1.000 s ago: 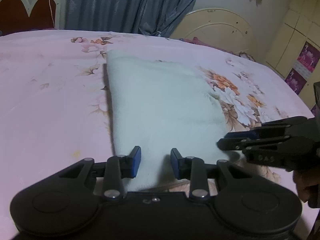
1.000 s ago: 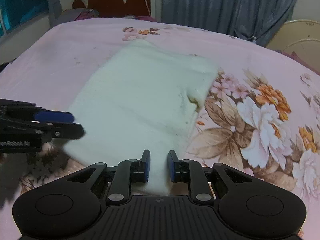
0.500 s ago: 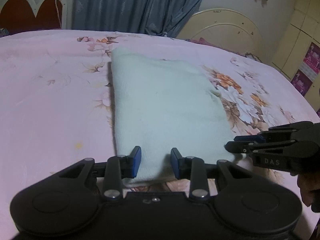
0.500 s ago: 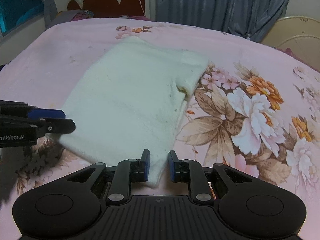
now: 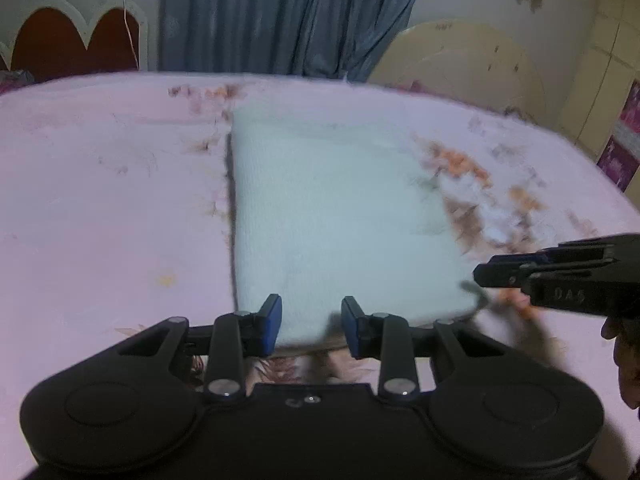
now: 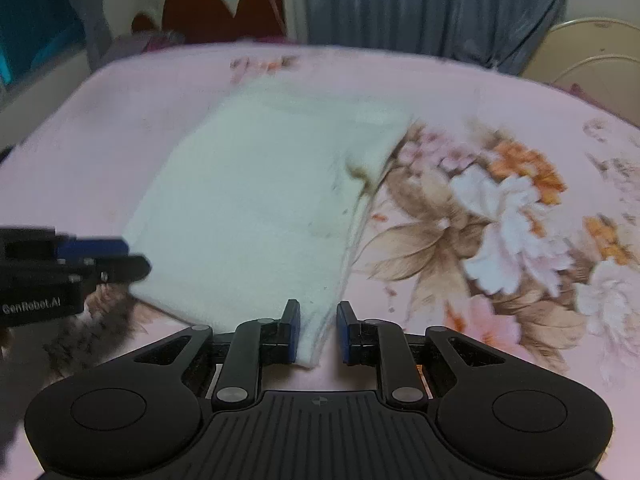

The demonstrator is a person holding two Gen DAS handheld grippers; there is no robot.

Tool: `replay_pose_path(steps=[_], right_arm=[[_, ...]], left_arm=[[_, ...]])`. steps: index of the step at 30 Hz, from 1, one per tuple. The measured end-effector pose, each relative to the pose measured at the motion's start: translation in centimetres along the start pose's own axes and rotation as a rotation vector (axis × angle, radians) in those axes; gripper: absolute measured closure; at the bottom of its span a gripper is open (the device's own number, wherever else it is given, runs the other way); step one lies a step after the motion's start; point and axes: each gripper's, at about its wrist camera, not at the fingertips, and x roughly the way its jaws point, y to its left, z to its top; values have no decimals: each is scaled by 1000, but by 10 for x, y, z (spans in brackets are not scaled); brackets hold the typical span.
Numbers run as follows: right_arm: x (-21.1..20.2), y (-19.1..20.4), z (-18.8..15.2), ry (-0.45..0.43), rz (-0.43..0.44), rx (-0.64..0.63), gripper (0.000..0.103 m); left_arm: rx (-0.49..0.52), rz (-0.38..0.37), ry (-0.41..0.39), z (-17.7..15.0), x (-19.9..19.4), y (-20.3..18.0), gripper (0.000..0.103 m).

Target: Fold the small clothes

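A white folded cloth (image 5: 340, 216) lies flat on a bed with a pink flowery sheet (image 5: 100, 208). The cloth's near edge is close to both tongs. The left tongs (image 5: 310, 322) are just over that near edge, and their jaws are opening. The cloth's edge shows in the gap between the blue pads (image 5: 272, 322), but the pads do not press on it. The right tongs (image 6: 318, 330) are at the cloth's near right corner. Their jaws stand a little apart, and the corner of the cloth sits in the gap. It lies beside the left pad, but I cannot tell if the pad touches it. The right pad is clear of the cloth. In the left view, the right tongs poke in from the right side, near the cloth's corner. A bit of a hand (image 5: 628, 364) shows under them. Behind the bed hang blue curtains (image 5: 288, 16). A red and white headboard (image 5: 68, 36) stands at the far left.
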Motion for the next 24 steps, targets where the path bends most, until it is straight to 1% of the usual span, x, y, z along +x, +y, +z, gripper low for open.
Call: replay_pose_path(steps=[1,2,3,5,6,7,8,9,10,11,12,13,15,18,21,24], right_arm=[[-14,-4,-2,-29,-2,26,85],[-29,-7,-5,-56,1,48,85],[-43,-8,-9,-79,2,60,85],[-66,-8,-18,-99,-1,61,85],[-78,-6,-22,-107,2,61,85],[-88,-4,-26,-116,7,59,85],[-99,-2,-31,-123,7,53,85],[-110,0,-36,-126,-5,51,85],[-119,2,-40,-129,-22,52,63],[-128,5,-42,-141,-42,55,9],[-142,8,-49,-185,-48,45,1],[-155,10,-56,-207,-49,33,0],[-175,14,-65,-214,-58,39,0],[-213,18,-81,-272,-84,74,0],[-238,20,-94,-283,-78,104,0],[-256,25,-103,-290,-80,104,0]], left_arm=[[-1,-7,-29,-1,-11,-3,60],[6,-7,-52,-3,-23,-8,57],[14,-6,-64,-6,-32,-14,53],[11,-5,-78,-12,-52,-24,43],[5,-5,-93,-15,-62,-29,31],[3,-4,-108,-19,-73,-35,15],[2,7,-121,-22,-83,-41,4],[2,29,-137,-27,-92,-47,0],[6,55,-148,-32,-102,-53,0],[12,69,-141,-36,-110,-60,0],[8,76,-127,-40,-117,-64,0],[-6,83,-121,-43,-125,-67,0],[-26,92,-116,-51,-142,-73,0],[-14,133,-142,-65,-167,-82,0],[-10,142,-163,-75,-189,-90,0],[-19,136,-183,-82,-211,-98,0]])
